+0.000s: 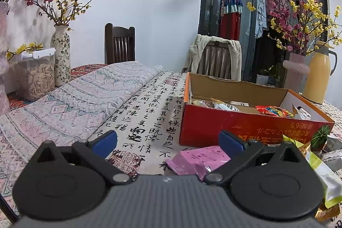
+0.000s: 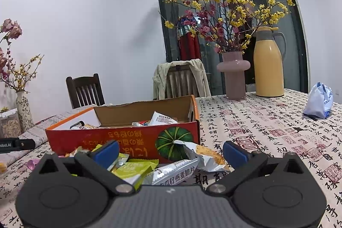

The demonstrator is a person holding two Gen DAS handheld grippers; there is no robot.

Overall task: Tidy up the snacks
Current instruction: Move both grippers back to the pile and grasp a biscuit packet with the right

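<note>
A shallow red-and-orange cardboard box [image 2: 119,138] with a printed green pumpkin sits open on the calligraphy-printed tablecloth [image 2: 267,131], already holding several wrapped snacks, among them a white sachet [image 2: 163,119] leaning against its far wall and a red crinkled packet [image 1: 272,111]. At the box's six o'clock, loose against its front wall, lies a heap of packets: a silver foil pouch with a golden cracker picture [image 2: 205,156], a silver bag with black characters [image 2: 173,172] and a lime-green wrapper [image 2: 133,171]. The right gripper [image 2: 171,153] hangs just over this heap, its blue-padded fingers [image 2: 106,152] spread wide and holding nothing. At the heap's nine o'clock a flat pink sachet [image 1: 198,158] lies on the cloth just beside the box's corner; the left gripper [image 1: 167,140] hovers near it, likewise splayed wide and empty. Beyond the box, at twelve o'clock, stands a chair draped with a beige jacket [image 2: 181,78]; at two o'clock a mauve glass vase of yellow and red blossom [image 2: 234,76] stands next to a yellow thermos jug [image 2: 268,63], and a blue-white plastic bag [image 2: 319,103] rests well apart at three o'clock. At ten o'clock a floral ceramic vase [image 1: 61,55] stands beside a clear tub of seeds [image 1: 35,76].
</note>
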